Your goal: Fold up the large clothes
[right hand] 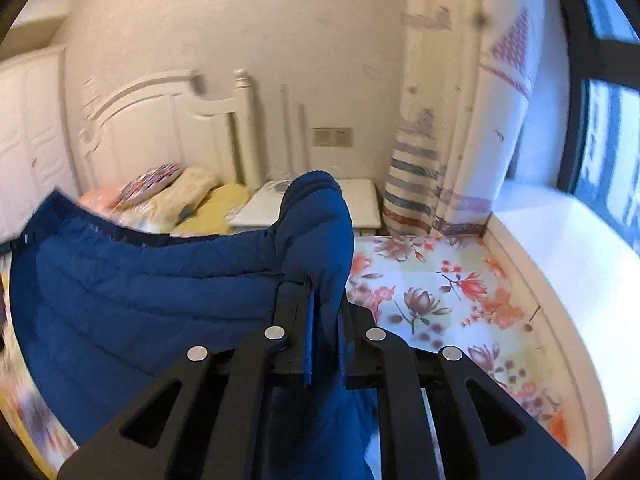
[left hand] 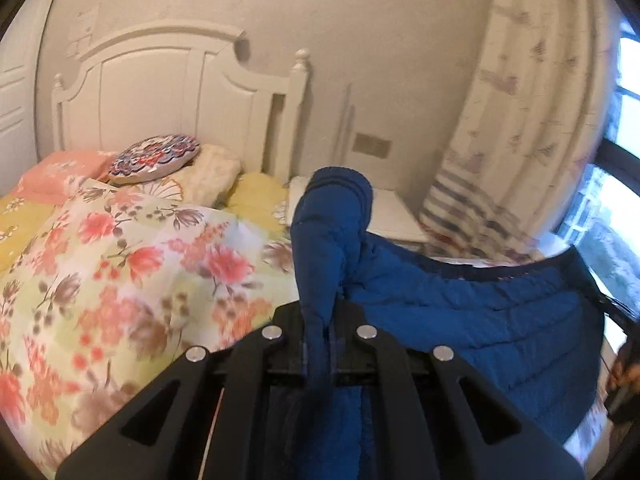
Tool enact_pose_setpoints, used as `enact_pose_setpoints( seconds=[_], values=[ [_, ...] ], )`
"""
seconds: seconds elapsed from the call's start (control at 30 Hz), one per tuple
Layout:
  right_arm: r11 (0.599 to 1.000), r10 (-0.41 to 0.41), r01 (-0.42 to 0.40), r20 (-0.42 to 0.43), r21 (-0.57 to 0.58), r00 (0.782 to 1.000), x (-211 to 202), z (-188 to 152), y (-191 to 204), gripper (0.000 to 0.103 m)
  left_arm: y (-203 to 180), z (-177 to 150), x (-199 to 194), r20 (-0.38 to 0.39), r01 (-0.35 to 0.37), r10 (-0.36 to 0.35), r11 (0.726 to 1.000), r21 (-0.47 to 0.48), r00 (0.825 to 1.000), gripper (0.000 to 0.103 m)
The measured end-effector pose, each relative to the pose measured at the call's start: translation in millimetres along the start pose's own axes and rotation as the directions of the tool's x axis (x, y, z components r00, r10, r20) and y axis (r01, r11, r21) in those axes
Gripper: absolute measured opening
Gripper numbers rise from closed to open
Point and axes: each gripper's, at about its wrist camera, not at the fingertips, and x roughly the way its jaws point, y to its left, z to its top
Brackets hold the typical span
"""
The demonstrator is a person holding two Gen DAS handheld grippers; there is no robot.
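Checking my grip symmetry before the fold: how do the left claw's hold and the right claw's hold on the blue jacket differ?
The left claw has the blue jacket spreading away to its right; the right claw has it spreading to its left. Below the left claw lies the floral quilt; the right claw sits nearer the window ledge. Both are shut on a bunched, padded fold.

Left claw [left hand: 320, 312] and right claw [right hand: 324, 312], both clamped tight, raised, pointing forward.
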Motion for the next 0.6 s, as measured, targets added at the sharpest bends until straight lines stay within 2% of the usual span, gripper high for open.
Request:
enact_pose_setpoints(
  seconds=[0.1, 0.17, 0.23, 0.27, 0.3, 0.33, 0.4, 0.47, 0.53, 0.57, 0.6],
  values=[
    [0.998, -0.046, 0.049, -0.077, 0.04, 0.996, 55, 2, -1, 0.011, 4, -1, 55, -0.077, -0.086, 0.083, 0.995, -0.046, 0.994, 0.008],
    [0.993, -0.097, 0.105, -0.164, 0.043, 0.982, 91, -12, -4, 0.011, 10, -17, 89, -0.132, -0.147, 0.139, 0.988, -0.055, 0.981, 0.013],
    [0.989, -0.116, 0.134, -0.25, 0.056, 0.961, 119, -31, -9, 0.013, 24, -44, 122, -0.223, -0.19, 0.166, 0.978, -0.09, 0.961, 0.028],
    [0.988, -0.106, 0.131, -0.274, 0.076, 0.956, 127, -38, -12, 0.014, 33, -51, 128, -0.243, -0.182, 0.145, 0.974, -0.135, 0.959, 0.029],
    [0.985, -0.107, 0.14, -0.285, 0.099, 0.952, 131, -41, -17, 0.016, 41, -53, 129, -0.244, -0.166, 0.121, 0.97, -0.176, 0.962, 0.031],
    [0.984, -0.109, 0.145, -0.287, 0.106, 0.952, 132, -41, -19, 0.017, 47, -52, 126, -0.235, -0.159, 0.109, 0.965, -0.208, 0.966, 0.038],
    [0.984, -0.099, 0.138, -0.293, 0.116, 0.951, 131, -42, -23, 0.019, 52, -51, 119, -0.221, -0.197, 0.146, 0.953, -0.23, 0.964, 0.054],
    [0.983, -0.064, 0.112, -0.298, 0.147, 0.952, 125, -42, -28, 0.02, 61, -50, 109, -0.191, -0.189, 0.139, 0.942, -0.276, 0.972, 0.062],
    [0.98, 0.012, 0.045, -0.282, 0.195, 0.959, 108, -43, -34, 0.022, 78, -49, 86, -0.119, -0.147, 0.112, 0.924, -0.353, 0.987, 0.086],
    [0.976, 0.064, -0.005, -0.266, 0.216, 0.962, 96, -43, -39, 0.026, 89, -48, 70, -0.08, -0.112, 0.088, 0.916, -0.385, 0.993, 0.091],
    [0.973, 0.105, -0.048, -0.245, 0.227, 0.964, 81, -44, -43, 0.042, 101, -50, 51, -0.048, -0.065, 0.05, 0.911, -0.406, 0.998, 0.095]
  ],
)
